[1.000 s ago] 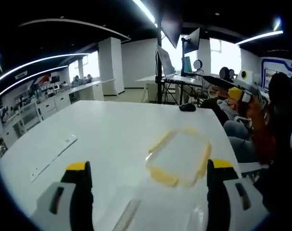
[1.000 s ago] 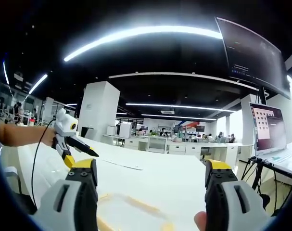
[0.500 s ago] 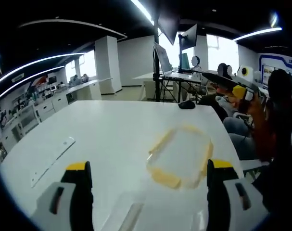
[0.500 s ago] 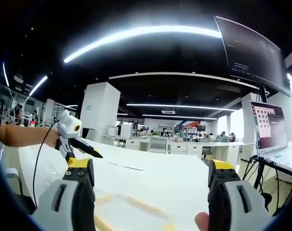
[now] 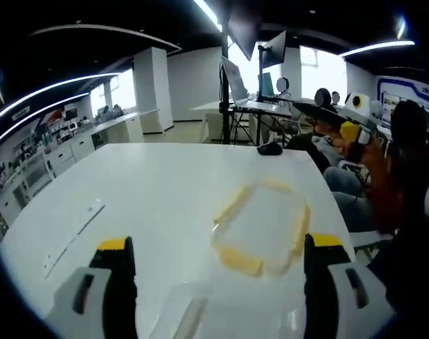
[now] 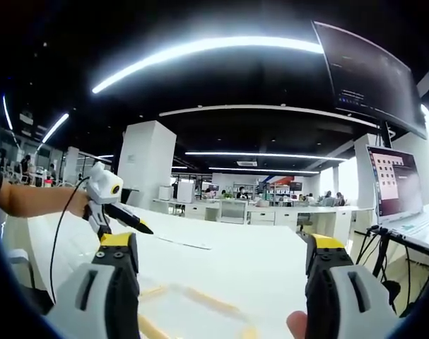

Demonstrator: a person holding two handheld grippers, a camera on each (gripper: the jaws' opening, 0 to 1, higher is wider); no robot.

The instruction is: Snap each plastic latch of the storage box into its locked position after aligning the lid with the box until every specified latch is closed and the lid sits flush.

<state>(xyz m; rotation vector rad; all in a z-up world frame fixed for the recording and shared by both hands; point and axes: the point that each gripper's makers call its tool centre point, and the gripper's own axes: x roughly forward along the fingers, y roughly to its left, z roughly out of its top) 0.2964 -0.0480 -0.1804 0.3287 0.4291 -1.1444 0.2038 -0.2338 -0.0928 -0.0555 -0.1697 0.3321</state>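
Lid [image 5: 262, 227] unmoved on table [image 5: 150, 191], both tools spread

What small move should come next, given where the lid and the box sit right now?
Probably lower the left hand-held gripper toward the lid to pick it up. The lid, clear with yellow latches, lies flat on the white table, apart from the clear box nearer the camera, so nothing is aligned yet. Both hand-held grippers are open and empty; the right hand-held gripper hovers above the table.

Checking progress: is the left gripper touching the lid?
Apart. In the left gripper view, bare table separates the left gripper from the lid.
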